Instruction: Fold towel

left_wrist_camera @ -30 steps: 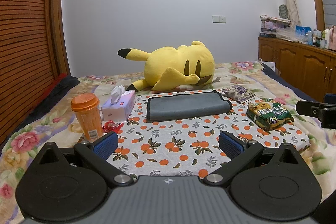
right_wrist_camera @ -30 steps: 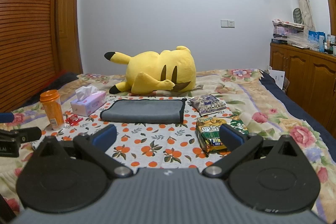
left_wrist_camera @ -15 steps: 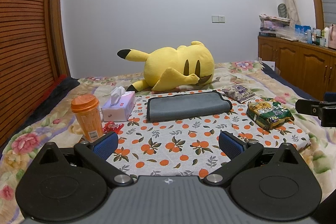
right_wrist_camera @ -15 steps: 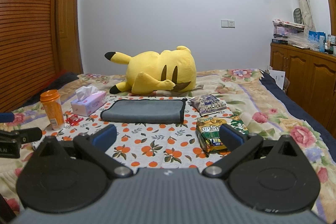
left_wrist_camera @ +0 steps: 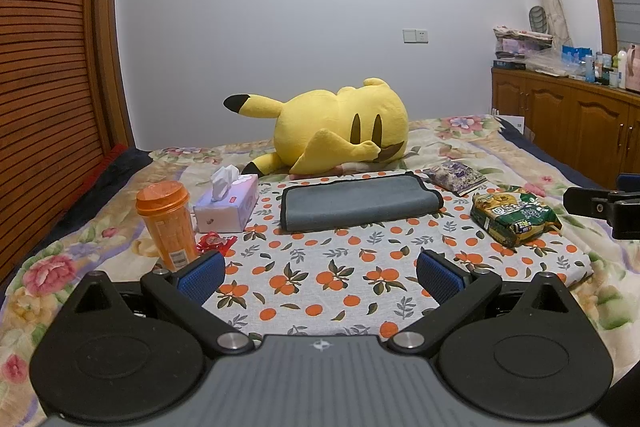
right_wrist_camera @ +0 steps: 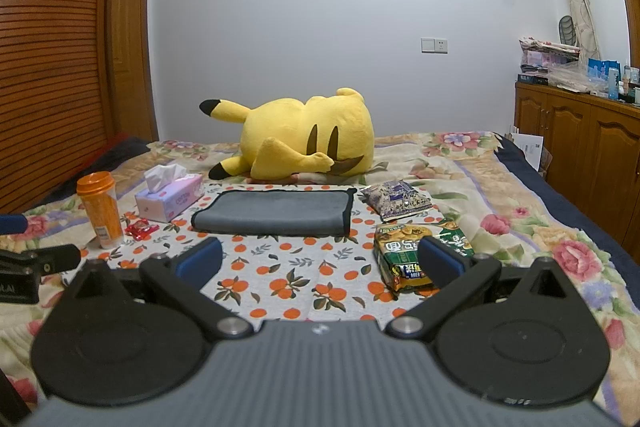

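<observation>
Both grippers, left [left_wrist_camera: 320, 273] and right [right_wrist_camera: 320, 263], are spread and hold nothing. The towel [left_wrist_camera: 360, 202] lies ahead on the cloth [left_wrist_camera: 320, 279]; better approach low and pinch its near corners.

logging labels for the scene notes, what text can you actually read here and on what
"COCOON"-like letters, too blurred to be sure, on the side of the tissue box.
"LAI", cut off, on the left claw's body at the right wrist view's left edge.
Green snack bag: large Chinese characters, not readable.
Orange cup label and purple snack bag: too small to read.
</observation>
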### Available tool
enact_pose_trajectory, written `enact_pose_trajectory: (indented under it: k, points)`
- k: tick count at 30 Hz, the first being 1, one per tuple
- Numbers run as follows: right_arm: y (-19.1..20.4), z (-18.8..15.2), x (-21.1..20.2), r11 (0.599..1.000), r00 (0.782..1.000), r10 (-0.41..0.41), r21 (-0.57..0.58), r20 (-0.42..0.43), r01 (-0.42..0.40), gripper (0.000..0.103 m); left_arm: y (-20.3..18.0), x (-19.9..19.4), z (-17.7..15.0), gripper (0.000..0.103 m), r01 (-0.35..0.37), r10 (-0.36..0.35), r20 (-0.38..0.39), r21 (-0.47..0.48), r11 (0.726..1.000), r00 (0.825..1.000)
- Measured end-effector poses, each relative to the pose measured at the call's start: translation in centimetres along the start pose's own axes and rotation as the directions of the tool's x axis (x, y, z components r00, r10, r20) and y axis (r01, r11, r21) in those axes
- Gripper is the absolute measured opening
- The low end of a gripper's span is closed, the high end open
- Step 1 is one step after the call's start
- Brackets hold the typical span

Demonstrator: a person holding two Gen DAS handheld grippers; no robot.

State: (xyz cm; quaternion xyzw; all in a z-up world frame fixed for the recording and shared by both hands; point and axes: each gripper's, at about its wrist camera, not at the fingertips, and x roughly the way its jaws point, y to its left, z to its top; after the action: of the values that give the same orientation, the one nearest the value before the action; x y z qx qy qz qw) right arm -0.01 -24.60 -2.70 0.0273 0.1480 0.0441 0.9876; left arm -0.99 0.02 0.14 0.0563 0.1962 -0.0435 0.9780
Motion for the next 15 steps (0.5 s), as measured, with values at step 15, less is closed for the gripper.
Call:
enact_pose_trajectory:
  k: [15]
  points:
    - [-0.05,0.01,0.00,1.000,1.000,0.000,0.001,0.001,0.000,0.103,0.10,0.06,0.01,0.103,-0.002,0.002,0.003,0.002,1.000,1.000]
